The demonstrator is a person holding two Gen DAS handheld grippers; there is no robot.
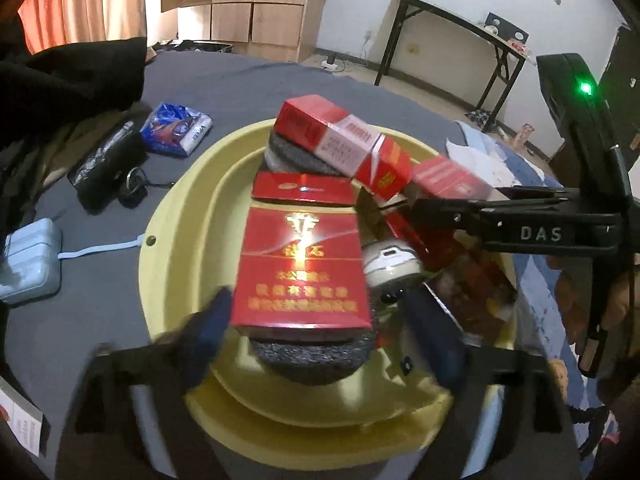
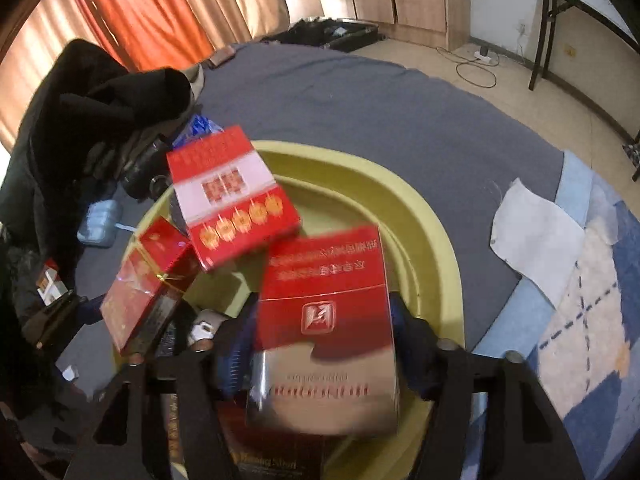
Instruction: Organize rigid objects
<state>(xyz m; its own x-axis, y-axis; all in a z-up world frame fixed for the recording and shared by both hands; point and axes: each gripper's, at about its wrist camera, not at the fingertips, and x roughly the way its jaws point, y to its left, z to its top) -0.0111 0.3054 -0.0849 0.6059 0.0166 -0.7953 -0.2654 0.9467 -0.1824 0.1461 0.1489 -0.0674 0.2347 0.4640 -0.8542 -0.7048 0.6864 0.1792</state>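
Note:
A yellow basin (image 1: 176,216) on a grey bed holds several red cigarette packs, dark round pads and a small white device (image 1: 390,266). My left gripper (image 1: 320,334) is open over the near rim, its blue fingers on either side of a red pack with gold print (image 1: 302,268) that lies on a dark pad (image 1: 316,356). My right gripper (image 2: 322,344) is shut on a red and silver pack (image 2: 326,344) above the basin (image 2: 436,240). It reaches in from the right in the left wrist view (image 1: 416,204). Two more red packs (image 2: 232,216) (image 2: 148,284) lie left of it.
On the bed left of the basin lie a blue snack bag (image 1: 176,130), a black case (image 1: 108,168), a pale blue box (image 1: 30,260) and black clothes (image 1: 72,76). A white cloth (image 2: 536,236) and a blue patterned blanket (image 2: 592,320) lie on the right. A folding table (image 1: 456,28) stands behind.

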